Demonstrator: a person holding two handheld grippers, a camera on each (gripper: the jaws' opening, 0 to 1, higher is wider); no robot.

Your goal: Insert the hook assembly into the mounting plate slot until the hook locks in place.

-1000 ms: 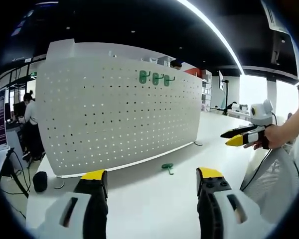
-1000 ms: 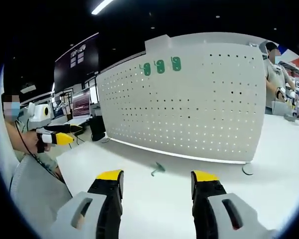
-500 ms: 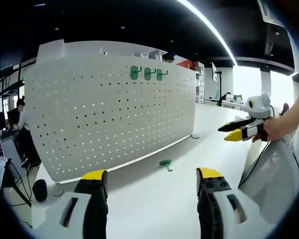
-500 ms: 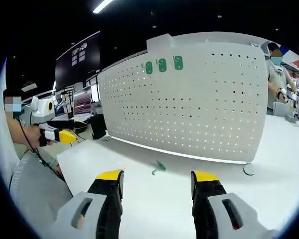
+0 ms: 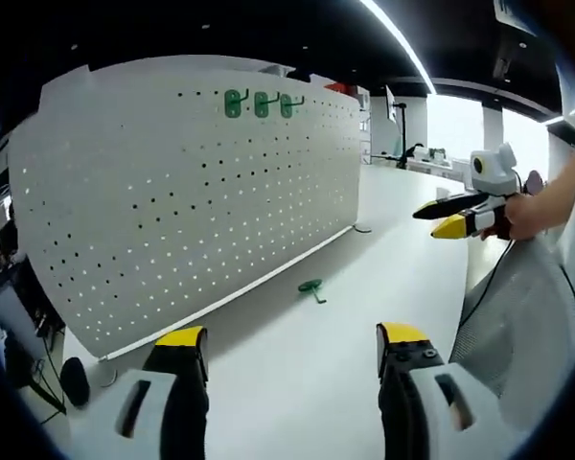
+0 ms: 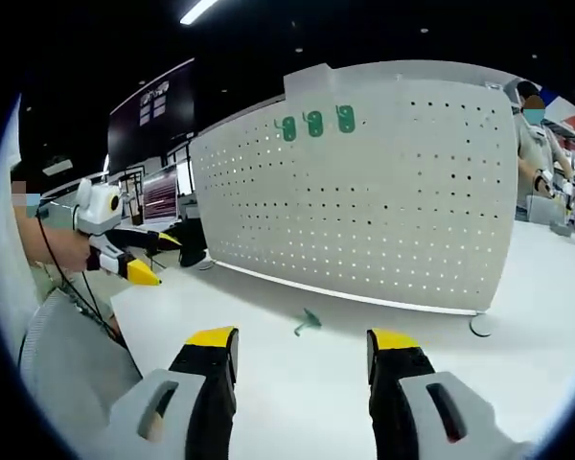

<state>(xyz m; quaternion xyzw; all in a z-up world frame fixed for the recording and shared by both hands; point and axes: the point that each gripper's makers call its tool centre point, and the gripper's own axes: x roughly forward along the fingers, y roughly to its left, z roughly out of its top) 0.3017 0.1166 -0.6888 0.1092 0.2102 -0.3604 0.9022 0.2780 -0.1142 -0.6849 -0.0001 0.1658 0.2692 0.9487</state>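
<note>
Left gripper view: left claw [image 5: 293, 347] is open, jaws wide apart and holding nothing, hovering over the white worktop [image 5: 364, 259]. The loose green hook [image 5: 311, 287] lies flat on the worktop, just in front of the foot of the perforated board [image 5: 172, 201] and well ahead of the jaws. Three green hooks [image 5: 257, 103] already sit side by side near the board's top edge. The right claw [image 5: 431, 218] comes in from the right, held in a hand, well apart from the hook; can't tell from here how its jaws stand.

Right gripper view: right claw [image 6: 301, 345] is also open and empty, low over the worktop [image 6: 517, 287]. Same loose hook [image 6: 306, 323] on the surface ahead of the jaws, near the board [image 6: 364, 192], nothing touching it. Three mounted hooks [image 6: 315, 123] up top. Left claw [image 6: 134, 259] is visible at the left, away from the hook.

Status, my read: this hook is not yet picked up. Grasp, lift to the board, seat and lock all remain. Right claw looks better lined up for the pick.
</note>
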